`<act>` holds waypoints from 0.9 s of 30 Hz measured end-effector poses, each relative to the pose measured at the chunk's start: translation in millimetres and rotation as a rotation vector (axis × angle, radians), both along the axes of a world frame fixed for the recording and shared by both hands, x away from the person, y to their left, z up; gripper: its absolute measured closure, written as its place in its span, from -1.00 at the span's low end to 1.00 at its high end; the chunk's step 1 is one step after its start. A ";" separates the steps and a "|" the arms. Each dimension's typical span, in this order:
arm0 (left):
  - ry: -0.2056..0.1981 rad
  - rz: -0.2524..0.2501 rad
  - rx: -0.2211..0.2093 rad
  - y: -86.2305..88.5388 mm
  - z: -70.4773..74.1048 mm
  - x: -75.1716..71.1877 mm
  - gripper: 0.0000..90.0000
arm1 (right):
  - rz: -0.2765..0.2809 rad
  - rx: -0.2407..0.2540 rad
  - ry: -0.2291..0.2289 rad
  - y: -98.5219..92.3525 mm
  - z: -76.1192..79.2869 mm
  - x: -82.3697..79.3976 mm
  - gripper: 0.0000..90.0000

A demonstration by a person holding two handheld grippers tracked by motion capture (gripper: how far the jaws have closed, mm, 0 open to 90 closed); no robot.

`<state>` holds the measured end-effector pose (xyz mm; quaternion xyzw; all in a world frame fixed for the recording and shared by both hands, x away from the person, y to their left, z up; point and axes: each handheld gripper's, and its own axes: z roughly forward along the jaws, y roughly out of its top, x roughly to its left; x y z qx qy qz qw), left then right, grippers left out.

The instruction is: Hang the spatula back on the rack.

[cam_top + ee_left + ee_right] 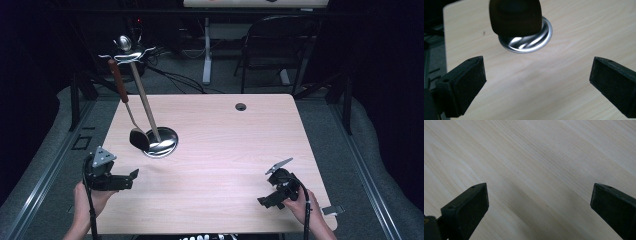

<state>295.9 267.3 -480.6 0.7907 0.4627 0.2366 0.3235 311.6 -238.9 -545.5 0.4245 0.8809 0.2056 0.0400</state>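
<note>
A utensil stand rises at the table's left: a shiny round metal base (165,144) with a wooden post (145,100) and metal hooks on top. From a hook hangs a spoon with a red-brown handle (118,80), and its black head (138,138) dangles just over the base. My left gripper (131,180) sits low near the front left, open, its jaws aimed at the stand. In the left gripper view, the left gripper (538,65) holds nothing; the black spoon head (515,16) and the base (534,42) lie ahead. My right gripper (266,198) rests open at the front right; the right gripper view shows its jaws (537,190) over bare wood.
The light wooden table (225,150) has a cable hole (241,106) near its far edge. A black chair (280,45) and a desk leg (207,50) stand beyond it, with cables on the floor. Metal rails run along both sides of the table.
</note>
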 end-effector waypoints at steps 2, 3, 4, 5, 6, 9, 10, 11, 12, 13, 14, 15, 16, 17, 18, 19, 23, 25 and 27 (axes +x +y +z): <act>0.026 -0.016 0.019 -4.0 -8.4 -0.5 -1.00 | -0.008 0.013 -0.006 0.5 -0.8 -0.8 -0.97; 0.030 -0.017 0.019 -5.0 -10.5 -0.5 -1.00 | 0.001 0.002 -0.001 0.1 0.0 -0.3 -0.97; 0.030 -0.017 0.019 -5.0 -10.5 -0.5 -1.00 | -0.007 0.012 -0.004 0.6 -1.1 -0.8 -0.97; 0.039 -0.019 0.028 -5.8 -11.9 -0.4 -1.00 | -0.007 0.012 -0.004 0.6 -1.1 -0.8 -0.97; 0.048 -0.020 0.030 -6.5 -15.6 -0.7 -1.00 | 0.004 -0.009 0.001 0.0 -0.4 -0.1 -0.97; 0.063 -0.023 0.043 -8.7 -22.9 -1.4 -1.00 | 0.002 -0.005 0.001 0.2 -0.8 -0.2 -0.97; 0.070 -0.028 0.050 -9.2 -25.2 -1.5 -1.00 | 0.003 -0.006 0.002 0.1 -0.8 -0.2 -0.97; 0.070 -0.028 0.050 -9.2 -25.2 -1.5 -1.00 | 0.007 -0.009 0.003 0.0 -0.8 -0.3 -0.97; 0.075 -0.028 0.057 -10.1 -27.5 -1.2 -1.00 | 0.011 -0.003 0.006 0.1 -0.9 -0.4 -0.97; 0.075 -0.025 0.068 -11.2 -29.9 -0.4 -1.00 | 0.011 -0.003 0.006 0.1 -0.9 -0.4 -0.97; 0.085 -0.029 0.078 -11.9 -31.0 0.6 -1.00 | 0.015 -0.017 -0.002 -0.1 0.0 -1.4 -0.97; 0.088 -0.033 0.106 -13.9 -34.0 2.7 -1.00 | 0.017 -0.016 -0.003 -0.2 0.3 -2.0 -0.97; 0.088 -0.033 0.106 -13.9 -34.0 2.7 -1.00 | 0.017 -0.016 -0.003 -0.2 0.3 -2.0 -0.97; 0.086 -0.035 0.119 -14.7 -35.7 3.8 -1.00 | 0.017 -0.015 -0.001 -0.2 0.4 -2.1 -0.97; 0.090 -0.042 0.140 -14.8 -37.2 5.4 -1.00 | 0.017 -0.015 -0.001 -0.2 0.4 -2.1 -0.97; 0.083 -0.048 0.141 -14.1 -39.1 7.3 -1.00 | 0.017 -0.019 0.000 -0.4 0.2 -2.0 -0.97; 0.077 -0.060 0.129 -9.5 -42.3 13.5 -1.00 | 0.022 -0.020 0.007 -0.6 -1.4 -1.4 -0.97; 0.102 -0.058 0.127 -7.4 -47.6 17.4 -1.00 | 0.019 -0.015 0.006 -0.6 -2.1 -1.2 -0.97; 0.114 -0.058 0.130 -6.8 -49.6 18.6 -1.00 | 0.011 -0.002 0.007 -0.1 -3.7 -1.1 -0.97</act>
